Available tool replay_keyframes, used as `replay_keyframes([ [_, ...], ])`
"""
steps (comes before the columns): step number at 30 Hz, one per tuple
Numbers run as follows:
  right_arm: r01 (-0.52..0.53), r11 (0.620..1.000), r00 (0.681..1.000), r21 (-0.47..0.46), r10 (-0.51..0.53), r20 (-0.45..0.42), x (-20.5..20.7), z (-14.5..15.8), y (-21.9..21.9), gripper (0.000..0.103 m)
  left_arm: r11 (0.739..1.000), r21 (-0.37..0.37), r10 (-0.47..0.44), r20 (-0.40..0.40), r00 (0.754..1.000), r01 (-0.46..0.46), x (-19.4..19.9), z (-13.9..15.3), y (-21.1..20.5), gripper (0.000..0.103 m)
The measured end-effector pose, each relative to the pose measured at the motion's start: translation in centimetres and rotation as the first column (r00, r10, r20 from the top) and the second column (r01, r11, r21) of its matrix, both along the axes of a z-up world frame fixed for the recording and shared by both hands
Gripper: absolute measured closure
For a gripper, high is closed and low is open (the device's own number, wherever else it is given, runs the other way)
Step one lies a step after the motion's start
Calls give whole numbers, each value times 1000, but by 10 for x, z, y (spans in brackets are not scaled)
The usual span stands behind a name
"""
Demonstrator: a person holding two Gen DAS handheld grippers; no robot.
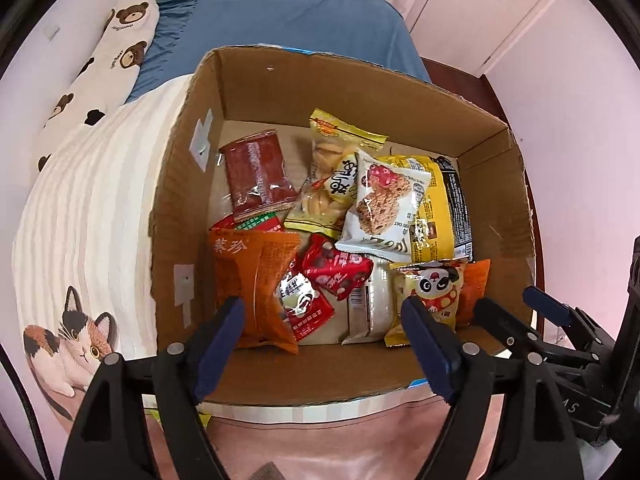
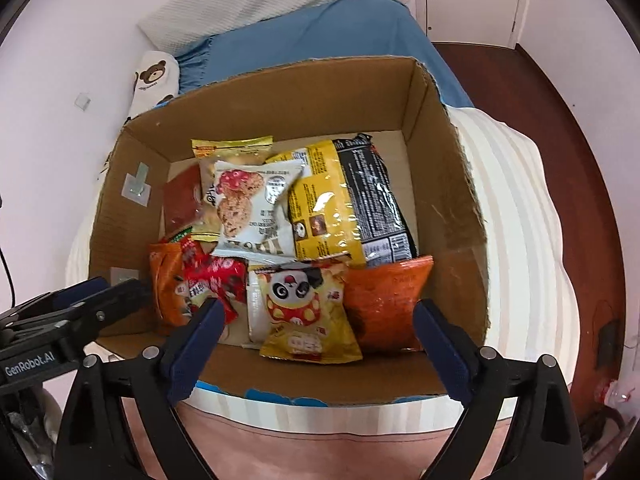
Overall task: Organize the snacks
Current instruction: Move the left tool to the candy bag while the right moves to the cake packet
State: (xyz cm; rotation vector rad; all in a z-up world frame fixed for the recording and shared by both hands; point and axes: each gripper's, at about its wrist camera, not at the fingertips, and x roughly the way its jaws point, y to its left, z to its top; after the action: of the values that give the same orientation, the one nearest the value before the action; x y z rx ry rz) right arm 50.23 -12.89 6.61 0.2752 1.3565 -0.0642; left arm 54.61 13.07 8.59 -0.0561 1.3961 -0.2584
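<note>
Over the cardboard box (image 1: 280, 92) on the bed (image 1: 80, 208), the left gripper (image 1: 324, 344) and right gripper (image 2: 320, 340) are hovering, fingers apart and seemingly empty, since the snacks (image 2: 308, 312) are lying inside.

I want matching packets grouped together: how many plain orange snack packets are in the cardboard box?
2: one orange packet at the near right corner, another orange packet at the near left by the wall. More may be buried underneath.

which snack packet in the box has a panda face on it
The yellow panda packet, at the box's near edge beside an orange packet. No other wrapper shows a cartoon panda face; the rest show food, text or plain colour.
</note>
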Motion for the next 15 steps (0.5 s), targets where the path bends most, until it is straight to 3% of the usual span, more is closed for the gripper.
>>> replay_keyframes([
  [8,0,1000,1000,-14,1,27,-15,13,4,6,999,16,26,81,996,-28,-21,16,8,24],
  [15,1,1000,998,-14,0,55,-53,35,-2,6,999,41,12,201,979,-21,-73,37,3,24],
])
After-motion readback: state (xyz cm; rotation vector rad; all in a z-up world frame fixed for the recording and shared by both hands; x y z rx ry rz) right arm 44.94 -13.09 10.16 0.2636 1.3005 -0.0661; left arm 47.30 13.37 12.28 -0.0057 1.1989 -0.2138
